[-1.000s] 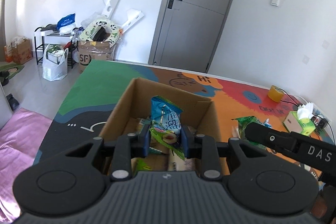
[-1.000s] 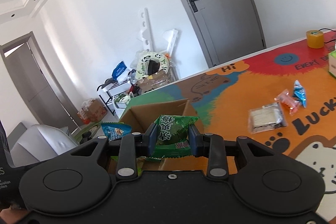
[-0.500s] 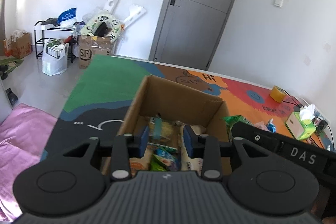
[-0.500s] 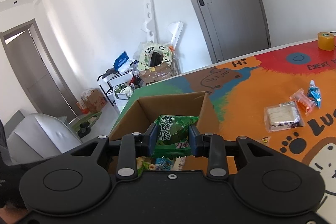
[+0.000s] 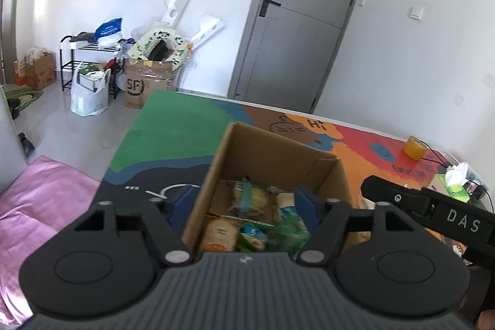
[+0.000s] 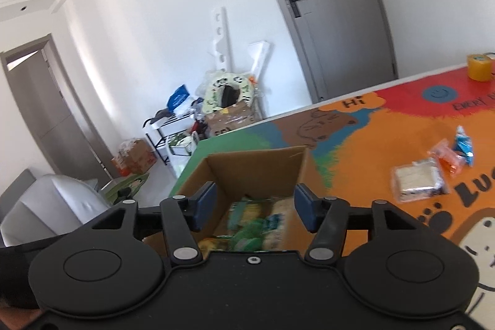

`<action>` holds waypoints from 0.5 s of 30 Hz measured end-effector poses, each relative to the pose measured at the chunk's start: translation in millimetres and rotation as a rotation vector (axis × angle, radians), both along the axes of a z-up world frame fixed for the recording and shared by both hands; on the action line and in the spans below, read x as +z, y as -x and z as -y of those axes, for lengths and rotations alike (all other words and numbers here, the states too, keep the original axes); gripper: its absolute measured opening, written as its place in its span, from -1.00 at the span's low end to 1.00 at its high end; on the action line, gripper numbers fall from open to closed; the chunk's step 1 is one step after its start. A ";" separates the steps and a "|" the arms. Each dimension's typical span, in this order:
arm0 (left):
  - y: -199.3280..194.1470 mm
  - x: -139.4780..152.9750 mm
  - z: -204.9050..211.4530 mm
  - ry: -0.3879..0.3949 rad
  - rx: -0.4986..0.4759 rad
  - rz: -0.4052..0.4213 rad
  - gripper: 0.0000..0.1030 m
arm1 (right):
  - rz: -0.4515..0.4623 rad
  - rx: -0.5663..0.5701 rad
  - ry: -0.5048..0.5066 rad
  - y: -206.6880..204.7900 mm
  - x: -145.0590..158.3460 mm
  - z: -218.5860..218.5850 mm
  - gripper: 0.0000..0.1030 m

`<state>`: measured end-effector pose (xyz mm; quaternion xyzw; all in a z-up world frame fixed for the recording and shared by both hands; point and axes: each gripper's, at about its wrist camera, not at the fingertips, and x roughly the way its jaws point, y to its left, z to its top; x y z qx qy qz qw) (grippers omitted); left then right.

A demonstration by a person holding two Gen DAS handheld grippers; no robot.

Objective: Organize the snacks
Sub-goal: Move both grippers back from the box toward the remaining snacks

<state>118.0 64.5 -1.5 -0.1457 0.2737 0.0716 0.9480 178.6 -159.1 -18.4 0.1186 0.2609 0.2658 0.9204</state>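
Note:
An open cardboard box (image 5: 278, 150) (image 6: 253, 169) stands on the colourful table mat, with several snack packets lying inside. My left gripper (image 5: 246, 204) hangs over the box, its jaws opening, nothing between the blue pads. My right gripper (image 6: 253, 204) also hangs over the box, jaws opening and nothing gripped; a blurred green packet (image 6: 247, 234) lies below it among the other snacks. Three snacks remain on the mat to the right: a pale cracker packet (image 6: 417, 183), an orange packet (image 6: 445, 156) and a small blue packet (image 6: 464, 144).
A yellow tape roll (image 5: 416, 147) (image 6: 479, 67) and a green tissue box (image 5: 454, 186) sit at the mat's far right. The right tool's black body (image 5: 433, 211) crosses the left view's right side. On the floor beyond lie boxes, a rack and bags (image 5: 89, 95).
Both grippers let go. The left dropped its blue-green packet into the box first, then opened wider. The right released its green packet, which now lies in the box.

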 end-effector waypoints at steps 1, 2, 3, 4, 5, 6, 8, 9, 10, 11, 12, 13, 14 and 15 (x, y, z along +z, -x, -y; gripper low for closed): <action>-1.1 0.1 4.3 -0.004 -0.008 -0.001 0.49 | 0.002 -0.012 0.002 0.1 0.0 4.9 0.24; -2.4 0.1 7.8 -0.007 -0.015 -0.002 0.51 | 0.003 -0.022 0.005 0.5 -0.5 9.7 0.27; -3.2 -0.1 12.2 -0.010 -0.023 -0.001 0.52 | 0.001 -0.032 0.006 0.4 -1.0 15.0 0.27; -4.3 -0.2 16.9 -0.010 -0.033 0.000 0.53 | -0.001 -0.041 0.007 0.0 -1.4 20.7 0.29; -5.3 -0.4 21.6 -0.008 -0.041 0.000 0.55 | -0.003 -0.050 0.008 0.3 -2.2 26.0 0.31; -6.4 -0.5 26.2 -0.004 -0.049 -0.002 0.55 | -0.005 -0.061 0.010 0.2 -2.8 30.9 0.33; -7.3 -0.8 34.8 -0.001 -0.066 -0.002 0.56 | -0.007 -0.082 0.012 1.3 -4.6 41.4 0.42; -7.2 -0.6 39.2 -0.001 -0.075 -0.001 0.56 | -0.009 -0.091 0.013 0.7 -5.6 45.8 0.43; -7.3 -0.2 43.9 -0.001 -0.085 0.000 0.56 | -0.012 -0.101 0.012 1.1 -6.5 51.5 0.45; -7.1 -0.3 47.8 -0.002 -0.092 0.001 0.56 | -0.015 -0.111 0.011 1.7 -7.3 57.1 0.48; -7.3 -0.1 52.2 -0.002 -0.100 0.002 0.56 | -0.017 -0.120 0.010 2.0 -7.9 60.7 0.50; -7.1 -0.2 56.4 -0.002 -0.108 0.002 0.56 | -0.020 -0.131 0.008 2.3 -8.8 66.1 0.54; -7.3 0.0 61.4 -0.002 -0.119 0.003 0.56 | -0.022 -0.141 0.006 2.5 -9.7 71.5 0.55; -7.2 0.1 65.9 -0.003 -0.129 0.004 0.56 | -0.024 -0.149 0.005 2.8 -10.1 75.6 0.55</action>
